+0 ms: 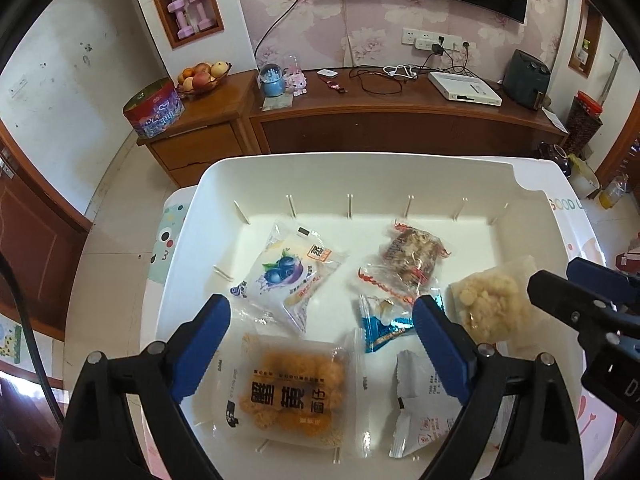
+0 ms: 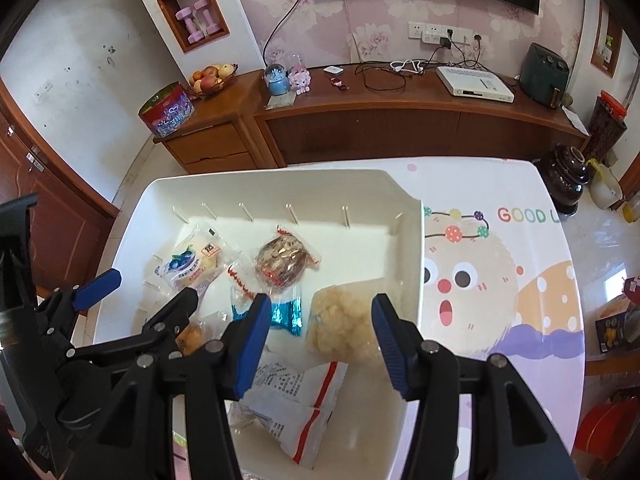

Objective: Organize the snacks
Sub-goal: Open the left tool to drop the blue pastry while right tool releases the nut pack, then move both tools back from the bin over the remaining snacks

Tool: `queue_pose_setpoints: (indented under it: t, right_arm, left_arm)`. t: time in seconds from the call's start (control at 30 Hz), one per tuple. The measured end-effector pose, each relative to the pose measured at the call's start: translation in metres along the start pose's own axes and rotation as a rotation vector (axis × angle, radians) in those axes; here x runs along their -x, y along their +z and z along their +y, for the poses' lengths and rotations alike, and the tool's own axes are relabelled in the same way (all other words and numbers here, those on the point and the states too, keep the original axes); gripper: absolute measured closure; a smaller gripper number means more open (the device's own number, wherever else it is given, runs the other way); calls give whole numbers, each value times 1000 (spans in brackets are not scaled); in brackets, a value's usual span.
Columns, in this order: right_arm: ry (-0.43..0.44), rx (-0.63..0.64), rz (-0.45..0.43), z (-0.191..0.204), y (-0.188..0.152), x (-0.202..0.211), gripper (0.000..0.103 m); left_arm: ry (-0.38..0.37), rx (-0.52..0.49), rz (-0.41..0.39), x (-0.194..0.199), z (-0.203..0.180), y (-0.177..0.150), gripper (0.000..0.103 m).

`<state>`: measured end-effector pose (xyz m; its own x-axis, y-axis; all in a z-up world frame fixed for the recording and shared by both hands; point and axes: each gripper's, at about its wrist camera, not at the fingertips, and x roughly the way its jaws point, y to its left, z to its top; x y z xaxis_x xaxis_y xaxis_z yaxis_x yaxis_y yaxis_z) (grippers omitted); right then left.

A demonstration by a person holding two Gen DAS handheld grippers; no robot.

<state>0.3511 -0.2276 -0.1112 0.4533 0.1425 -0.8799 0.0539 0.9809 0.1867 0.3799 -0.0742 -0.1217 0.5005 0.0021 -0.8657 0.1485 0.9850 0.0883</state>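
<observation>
A white bin (image 1: 280, 168) (image 2: 256, 184) on the table holds several snack packets. In the left wrist view I see a blueberry packet (image 1: 286, 270), a brown nut cake packet (image 1: 412, 258), a blue packet (image 1: 386, 330), an orange fried-snack packet (image 1: 292, 390), a white packet (image 1: 424, 400) and a pale crumbly packet (image 1: 490, 306). My left gripper (image 1: 320, 316) is open and empty above the bin's near part. My right gripper (image 2: 320, 312) is open and empty, its jaws standing either side of the pale crumbly packet (image 2: 344, 324). The white packet (image 2: 298, 404) lies below it.
The table has a cartoon-print cover (image 2: 500, 272). Behind it stands a wooden TV cabinet (image 1: 400, 120) with a fruit bowl (image 1: 202, 76), a round tin (image 1: 154, 108), cables and a white box (image 1: 464, 88). A dark pot (image 2: 566, 176) sits on the floor at right.
</observation>
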Motion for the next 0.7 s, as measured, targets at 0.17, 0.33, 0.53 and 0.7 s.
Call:
queue_pose_setpoints:
  t: [0.17,0.33,0.53,0.7]
  right_arm:
    - [5,7,4,1,-7,6,50]
    - [15,4,-6,3,-14,22,50]
    - [16,3,-39,6,-23,54,50]
    - [20,12,-77,7,-36,92,50]
  left_arm:
    - [-12,7,3,9,2,-4,11]
    - [-19,24,-7,29,4,-8,11]
    - [-22,20,-65,72,6,-14,11]
    - [-17,-16,-120,116,5,-29,11]
